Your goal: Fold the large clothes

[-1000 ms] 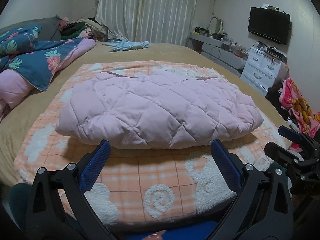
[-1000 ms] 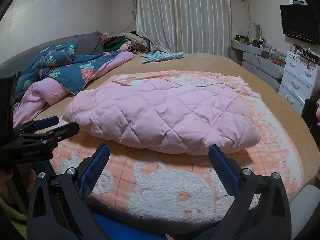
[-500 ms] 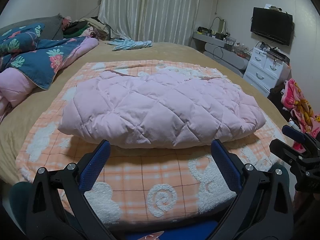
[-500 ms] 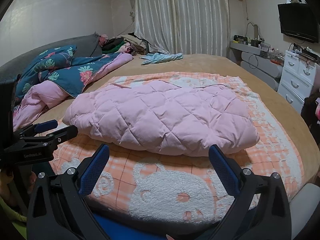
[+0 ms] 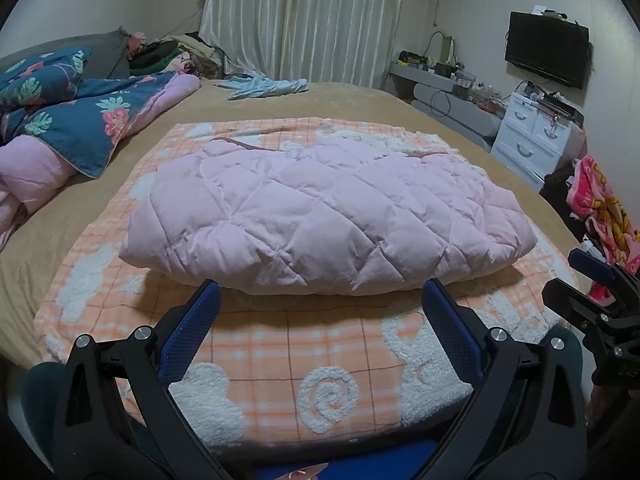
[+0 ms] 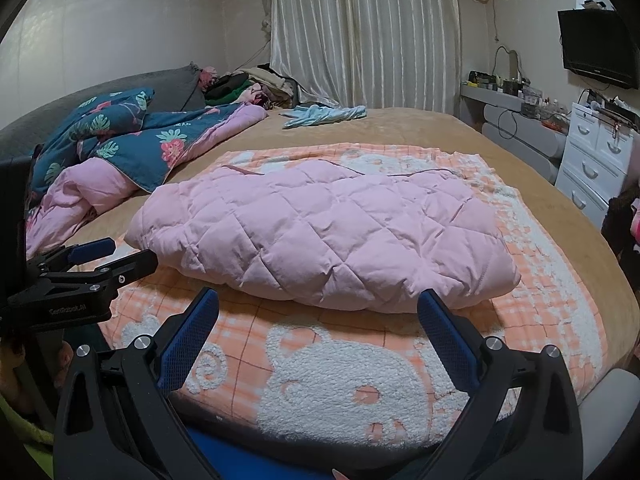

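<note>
Both tongs, left [image 5: 320,300] and right [image 6: 318,300], edged nearer the pink jacket [image 5: 320,212]; gaping, empty; left reads "GenRobot.AI".

Curtained window [image 5: 304,20], white dresser [image 5: 536,136], wall television [image 5: 546,55].

Jacket [image 5: 320,216] on blanket [image 5: 280,364]

The left gripper [image 5: 320,300] is held low and level with its two blue-padded fingers [image 5: 190,334] spread wide, nothing between them and nothing touched. The right gripper [image 6: 318,308] sits in the same pose beside it (each one shows at the edge of the other's view), its fingers [image 6: 448,344] equally far apart and gripping nothing. A fingertip of the holding hand [image 5: 304,472] peeks in at the bottom edge of the left view.
</note>
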The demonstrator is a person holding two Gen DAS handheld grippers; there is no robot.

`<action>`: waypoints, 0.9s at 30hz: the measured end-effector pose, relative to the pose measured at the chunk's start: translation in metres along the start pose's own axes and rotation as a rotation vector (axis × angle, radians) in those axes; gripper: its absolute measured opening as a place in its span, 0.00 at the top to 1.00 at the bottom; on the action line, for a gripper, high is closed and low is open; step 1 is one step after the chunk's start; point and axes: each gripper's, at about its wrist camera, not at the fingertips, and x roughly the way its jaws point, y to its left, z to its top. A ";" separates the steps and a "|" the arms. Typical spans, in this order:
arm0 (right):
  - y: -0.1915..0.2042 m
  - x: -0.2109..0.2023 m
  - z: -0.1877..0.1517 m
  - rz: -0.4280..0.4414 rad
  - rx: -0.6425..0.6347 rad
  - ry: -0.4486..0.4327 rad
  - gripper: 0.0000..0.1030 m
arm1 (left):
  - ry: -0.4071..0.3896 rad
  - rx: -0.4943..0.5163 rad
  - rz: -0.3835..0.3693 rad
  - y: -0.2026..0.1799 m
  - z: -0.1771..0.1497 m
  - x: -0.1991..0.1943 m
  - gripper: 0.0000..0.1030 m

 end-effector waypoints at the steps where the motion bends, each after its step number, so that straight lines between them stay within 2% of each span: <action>1: 0.000 0.000 0.000 0.001 0.001 0.000 0.04 | 0.001 -0.002 -0.001 0.000 0.000 0.000 0.09; 27: 0.001 0.001 0.000 0.003 -0.006 0.000 0.04 | -0.003 0.002 0.015 0.000 0.002 -0.003 0.09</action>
